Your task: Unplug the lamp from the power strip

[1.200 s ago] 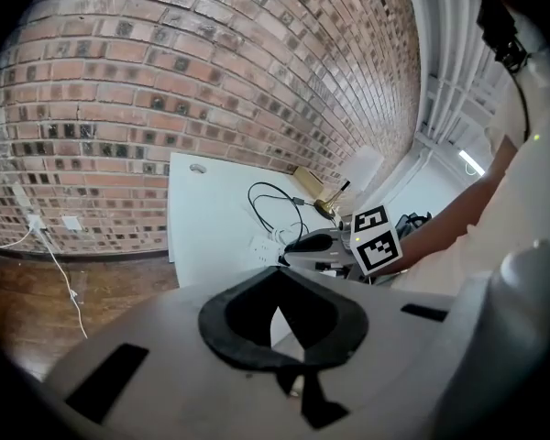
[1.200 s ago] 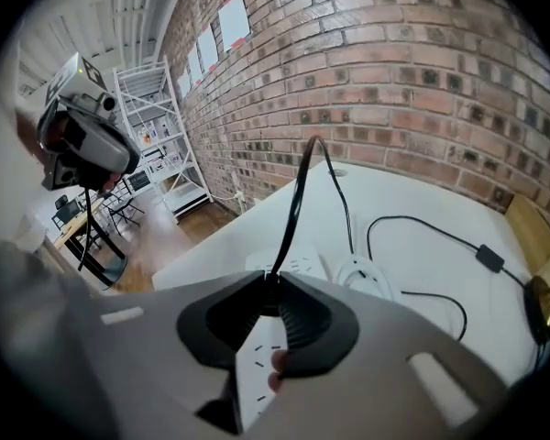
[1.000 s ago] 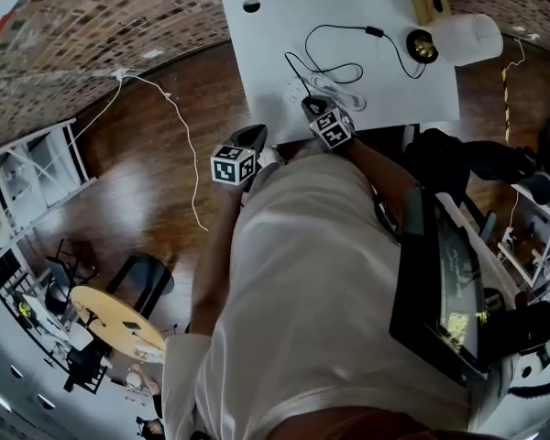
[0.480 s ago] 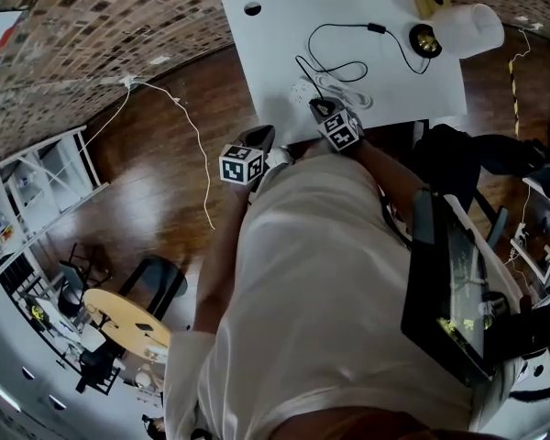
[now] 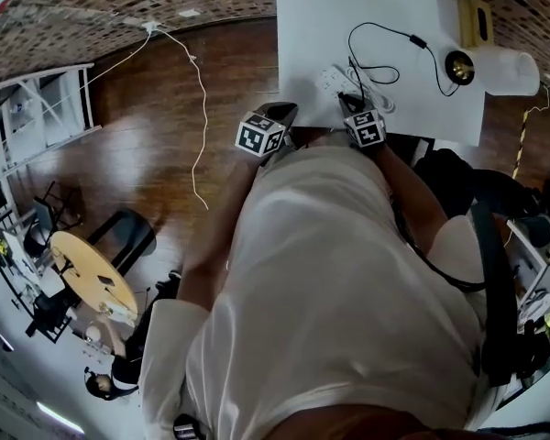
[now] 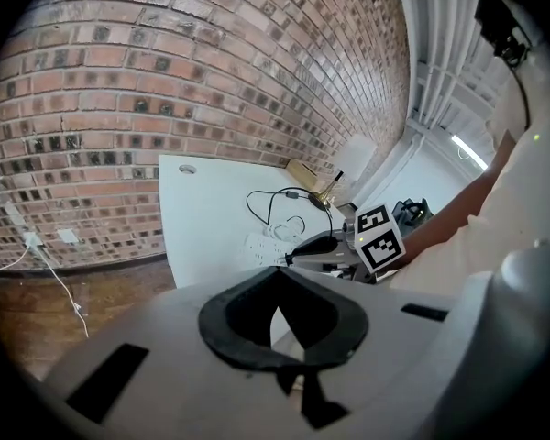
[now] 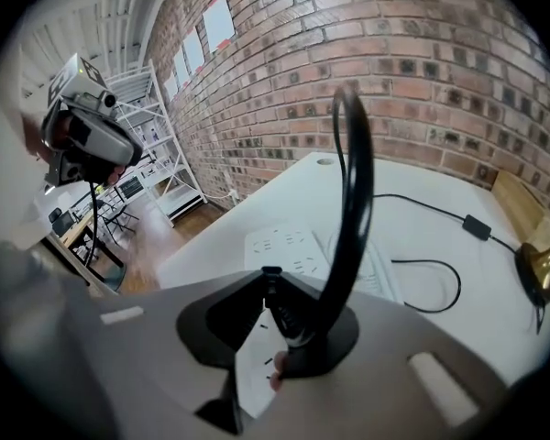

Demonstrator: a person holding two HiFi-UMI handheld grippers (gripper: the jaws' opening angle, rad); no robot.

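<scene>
— Two grippers, how're they sitting?
— Both tilted down at near edge of table (image 5: 321,26). My left gripper (image 6: 279,273): jaws shut, empty. My right gripper (image 7: 273,278): clamped on lamp's black plug (image 7: 302,337).
— Plug vs. strip?
— Cord (image 7: 356,181) arcs up from my jaws; white power strip (image 7: 284,246) lies just beyond. Lamp (image 5: 459,66) at far right corner.

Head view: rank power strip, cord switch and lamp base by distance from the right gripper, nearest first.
1. Power strip: just ahead of the right gripper, slightly to its left. The gripper is shut on the plug.
2. Cord switch: farther back on the table, off to the right.
3. Lamp base: farthest, at the right side by the white shade.
</scene>
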